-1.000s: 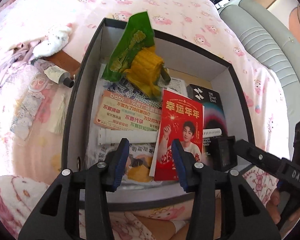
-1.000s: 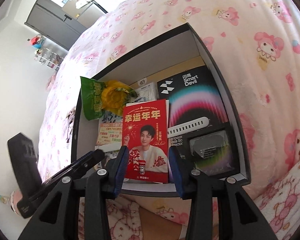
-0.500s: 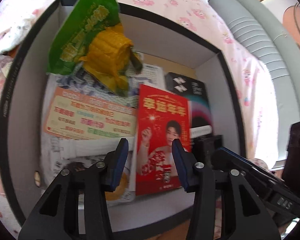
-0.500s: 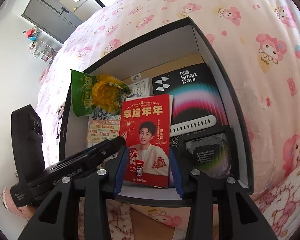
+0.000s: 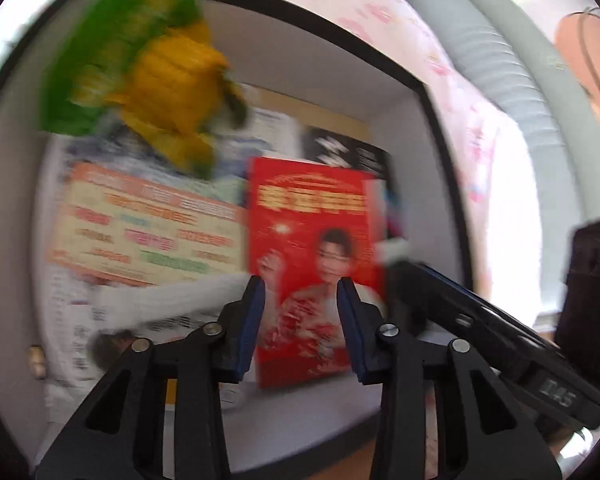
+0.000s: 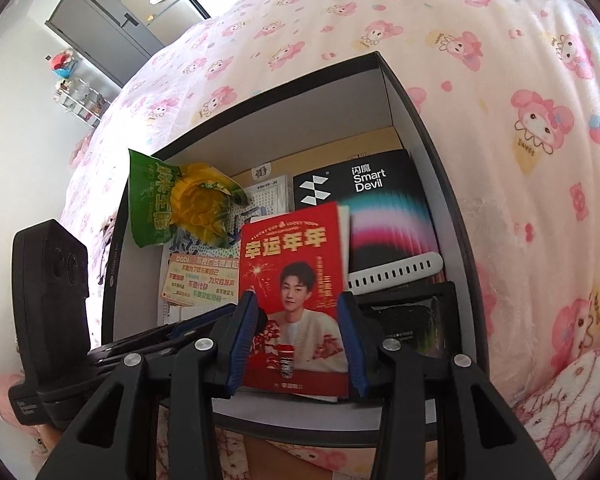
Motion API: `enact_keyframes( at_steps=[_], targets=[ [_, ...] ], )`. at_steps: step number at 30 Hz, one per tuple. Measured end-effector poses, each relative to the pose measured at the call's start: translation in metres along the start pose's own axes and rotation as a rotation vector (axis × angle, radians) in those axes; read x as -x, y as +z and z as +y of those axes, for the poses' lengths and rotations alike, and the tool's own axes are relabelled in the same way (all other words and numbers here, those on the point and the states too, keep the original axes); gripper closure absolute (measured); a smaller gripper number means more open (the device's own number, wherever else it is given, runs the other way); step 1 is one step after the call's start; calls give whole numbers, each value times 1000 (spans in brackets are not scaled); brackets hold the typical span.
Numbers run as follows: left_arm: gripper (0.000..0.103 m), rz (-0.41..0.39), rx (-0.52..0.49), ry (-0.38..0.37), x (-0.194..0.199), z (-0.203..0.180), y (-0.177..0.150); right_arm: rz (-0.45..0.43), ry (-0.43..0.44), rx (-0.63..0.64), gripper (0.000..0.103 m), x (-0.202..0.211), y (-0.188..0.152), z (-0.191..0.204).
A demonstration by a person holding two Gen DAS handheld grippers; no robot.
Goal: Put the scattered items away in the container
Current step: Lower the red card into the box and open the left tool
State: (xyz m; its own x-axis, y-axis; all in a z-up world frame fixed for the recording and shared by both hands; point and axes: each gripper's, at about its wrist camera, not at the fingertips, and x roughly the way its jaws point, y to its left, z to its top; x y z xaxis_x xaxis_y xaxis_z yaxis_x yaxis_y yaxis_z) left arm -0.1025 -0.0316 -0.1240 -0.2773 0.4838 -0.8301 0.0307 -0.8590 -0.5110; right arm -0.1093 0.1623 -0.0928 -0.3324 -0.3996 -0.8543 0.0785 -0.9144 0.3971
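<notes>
In the left wrist view, which is blurry, the left gripper [image 5: 300,304] sits low in the middle of the frame. Its jaws are closing, with a gap between them and nothing pinched. Behind them, a red booklet [image 5: 312,264] lies flat inside the box [image 5: 440,152]. A green and yellow snack bag [image 5: 148,60] fills the upper left. An orange card [image 5: 148,232] lies left of the booklet. In the right wrist view, the right gripper [image 6: 296,328] is low in the middle, jaws apart and empty. The red booklet [image 6: 294,264] shows between them, lying in the box [image 6: 428,128]. A black packet [image 6: 372,200] and a white strap [image 6: 396,272] lie to its right. The snack bag [image 6: 172,196] is at the upper left of the box.
</notes>
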Motion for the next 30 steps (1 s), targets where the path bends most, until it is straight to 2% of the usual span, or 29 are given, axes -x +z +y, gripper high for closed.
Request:
enact_keyframes(
  at_steps=[5,9,13,14,20,25,27,30],
  targets=[
    [67,-53,34,30,13,10,4,-17,-11,-8,66,5,0,-4],
    [66,-27,35,52,5,5,9,-60,10,-37,66,22,6,-10],
    [66,-10,23,-3,-6,-17,7,-98,23,-68,66,38,10,-17],
    [65,-2,20,-25,-6,-19,7,-99,21,-74,66,39,11,-20],
    [64,-23,17,-7,-4,-16,1,-74,15,-87,66,33,9,-23],
    [66,-87,-43,13,16,-19,-6,-68,-12,-37,66,30,5,-11],
    [69,-75,-60,22,13,-21,-6,-62,-48,-3,66,27,3,-4],
    [74,-28,-25,74,-5,-17,1,-53,-79,12,66,22,0,1]
  ],
)
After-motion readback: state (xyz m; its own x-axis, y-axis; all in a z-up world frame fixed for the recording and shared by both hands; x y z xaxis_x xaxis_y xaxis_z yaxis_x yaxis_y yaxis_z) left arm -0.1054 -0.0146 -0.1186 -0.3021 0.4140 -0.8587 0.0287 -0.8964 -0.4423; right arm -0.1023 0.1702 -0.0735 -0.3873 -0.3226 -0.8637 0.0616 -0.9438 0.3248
